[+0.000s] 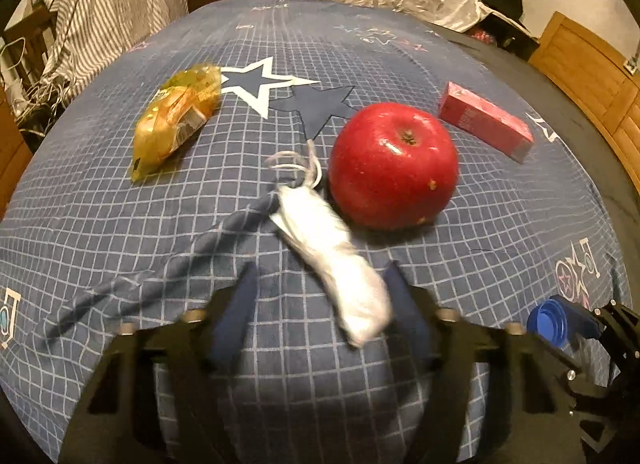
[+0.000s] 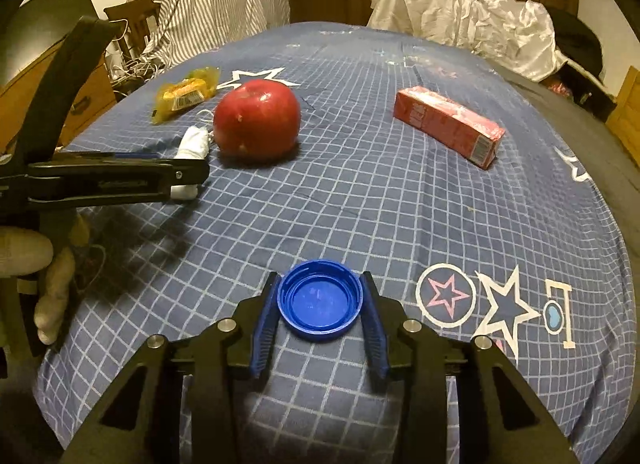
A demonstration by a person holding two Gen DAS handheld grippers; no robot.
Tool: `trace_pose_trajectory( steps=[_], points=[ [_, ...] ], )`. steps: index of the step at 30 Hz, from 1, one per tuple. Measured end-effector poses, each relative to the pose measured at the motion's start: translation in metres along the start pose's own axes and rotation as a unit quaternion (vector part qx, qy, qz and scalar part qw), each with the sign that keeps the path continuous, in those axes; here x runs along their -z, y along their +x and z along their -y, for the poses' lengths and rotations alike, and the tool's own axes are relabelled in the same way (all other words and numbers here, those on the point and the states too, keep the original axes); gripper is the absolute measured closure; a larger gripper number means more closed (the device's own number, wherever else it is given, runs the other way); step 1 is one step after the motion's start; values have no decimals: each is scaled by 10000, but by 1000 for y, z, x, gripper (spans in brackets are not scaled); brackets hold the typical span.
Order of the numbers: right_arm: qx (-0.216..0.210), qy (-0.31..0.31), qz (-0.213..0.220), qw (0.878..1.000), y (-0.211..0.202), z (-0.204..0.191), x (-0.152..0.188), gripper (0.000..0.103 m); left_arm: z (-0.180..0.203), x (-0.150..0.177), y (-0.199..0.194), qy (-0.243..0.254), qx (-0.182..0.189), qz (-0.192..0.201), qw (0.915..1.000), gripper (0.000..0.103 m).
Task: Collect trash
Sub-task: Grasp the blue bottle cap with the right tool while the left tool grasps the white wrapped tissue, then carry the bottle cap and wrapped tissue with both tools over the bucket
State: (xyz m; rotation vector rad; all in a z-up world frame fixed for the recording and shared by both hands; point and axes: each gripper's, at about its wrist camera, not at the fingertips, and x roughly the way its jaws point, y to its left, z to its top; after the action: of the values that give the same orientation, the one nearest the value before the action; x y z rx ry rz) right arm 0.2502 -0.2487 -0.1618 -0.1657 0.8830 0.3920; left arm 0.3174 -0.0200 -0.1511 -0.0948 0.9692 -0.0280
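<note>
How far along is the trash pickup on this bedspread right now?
Nothing looks binned yet, and no bin is in view. In hand: the right gripper clamps the round blue plastic cap; the left gripper straddles the crumpled white tissue wad, grip unclear. Left: the yellow plastic wrapper and red cardboard carton. The red apple may not be trash.

dim warm light | fisheye-bent edges | blurred white wad point(image 1: 336, 252)

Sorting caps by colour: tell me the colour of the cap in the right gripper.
Blue cap; clearest in the right wrist view.
</note>
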Motion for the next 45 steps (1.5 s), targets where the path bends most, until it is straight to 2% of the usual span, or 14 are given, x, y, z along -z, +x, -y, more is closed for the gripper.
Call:
trace_pose_trajectory(
  steps=[2,6,17,20,23,25,27,29,31,35,37,39,42,45],
  points=[
    [-27,35,86,10000,-3,-1,1,63,-1,1,-4,10,140,42,9999,75],
    [-82,116,321,9994,-15,-8,1,63,-7,11,-20,71,215,192,9996,79],
    [-129,422,1170,9922,-86,-35,9,63,-25,51,-116,361,338,1084,9929,83],
    [-150,451,1208,9915,-102,-38,17,62,-30,67,-125,493,463,963,9931,83],
    [-180,410,1113,9928,-108,-42,30,62,-40,86,-102,615,606,292,9958,83],
    [-236,407,1015,9937,-108,-43,39,62,-49,100,-86,626,626,-152,9960,79],
    [-288,425,949,9942,-108,-42,43,62,-56,108,-91,578,692,-104,9959,76],
    [-361,440,861,9947,-105,-40,44,62,-58,105,-98,531,671,-21,9963,51],
    [-446,443,766,9951,-100,-39,42,62,-54,97,-105,561,630,157,9963,39],
    [-505,482,688,9952,-91,-38,37,62,-44,83,-87,727,423,-11,9965,39],
    [-525,481,654,9953,-87,-39,35,62,-44,83,-74,797,143,-145,9966,48],
    [-532,458,642,9955,-84,-40,33,62,-47,84,-71,737,164,-112,9971,51],
    [-562,441,614,9956,-77,-41,30,62,-50,85,-70,699,87,-10,9975,76],
    [-518,485,682,9951,-76,-41,30,62,-52,88,-72,634,32,91,9979,79]
  ],
)
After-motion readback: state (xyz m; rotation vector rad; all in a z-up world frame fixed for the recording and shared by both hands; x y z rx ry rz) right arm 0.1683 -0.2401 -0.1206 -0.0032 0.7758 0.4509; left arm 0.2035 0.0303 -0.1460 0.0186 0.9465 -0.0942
